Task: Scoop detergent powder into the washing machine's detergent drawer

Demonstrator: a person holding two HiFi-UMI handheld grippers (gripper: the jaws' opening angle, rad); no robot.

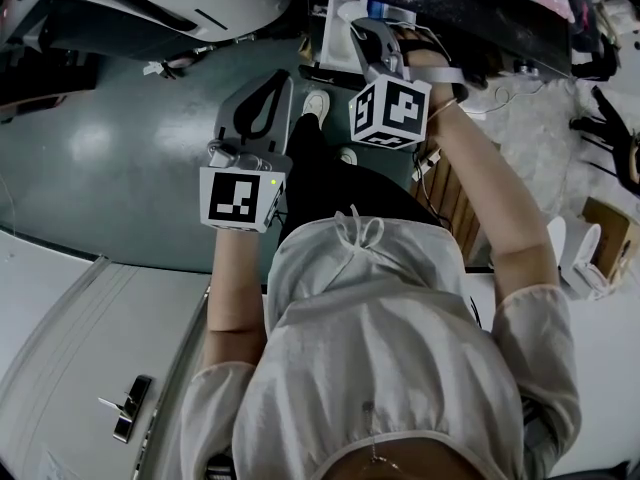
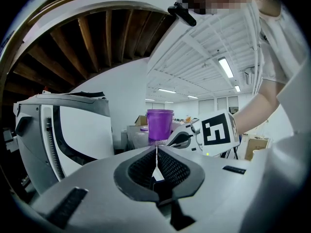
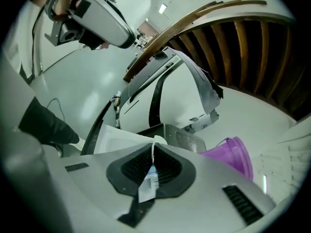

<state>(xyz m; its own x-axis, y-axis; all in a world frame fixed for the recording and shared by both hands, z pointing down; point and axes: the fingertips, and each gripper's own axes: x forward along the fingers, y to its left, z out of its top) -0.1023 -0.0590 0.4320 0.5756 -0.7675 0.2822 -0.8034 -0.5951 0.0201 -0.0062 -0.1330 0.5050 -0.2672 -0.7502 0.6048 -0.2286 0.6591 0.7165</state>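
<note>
My right gripper (image 1: 366, 36) is shut, its tips over the edge of a white open tray (image 1: 338, 30) that looks like the detergent drawer (image 3: 116, 141). A small white rounded piece (image 3: 158, 139) shows just past the tips; whether it is a scoop I cannot tell. Beyond stands a purple bucket (image 3: 234, 157) beside a powder-dusted metal box (image 3: 181, 138). My left gripper (image 1: 252, 118) is shut and empty, held lower and to the left over the floor. Its view shows the purple bucket (image 2: 160, 124) and the right gripper's marker cube (image 2: 219, 132).
A white machine body (image 3: 170, 81) rises behind the tray and also shows in the left gripper view (image 2: 63, 130). A dark worktop (image 1: 470, 13) runs along the top right, a wooden pallet (image 1: 455, 193) and cardboard boxes (image 1: 610, 233) stand at the right. The grey floor (image 1: 110, 148) lies at the left.
</note>
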